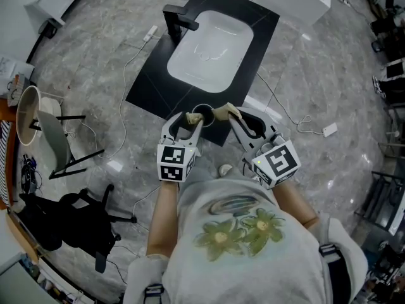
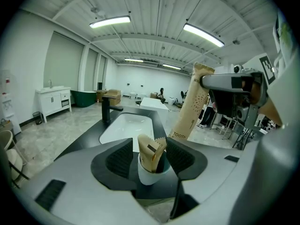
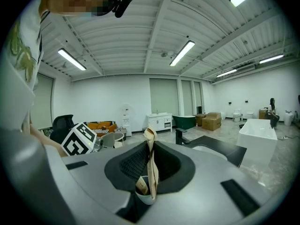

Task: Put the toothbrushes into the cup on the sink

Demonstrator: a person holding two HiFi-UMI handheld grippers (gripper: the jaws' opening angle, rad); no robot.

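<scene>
Black sink table (image 1: 253, 37) with a white basin (image 1: 212, 49) fills the head view; a small white cup (image 1: 193, 113) stands at its near edge, between the left tongs (image 1: 188, 120) and the right tongs (image 1: 229, 114); left gripper view: the left tongs gape, released, on either side of the cup, which holds one brown paper-wrapped toothbrush (image 2: 151, 153); right gripper view: the right tongs are clenched on a second paper-wrapped toothbrush (image 3: 151, 161), held upright just beside the cup.
</scene>
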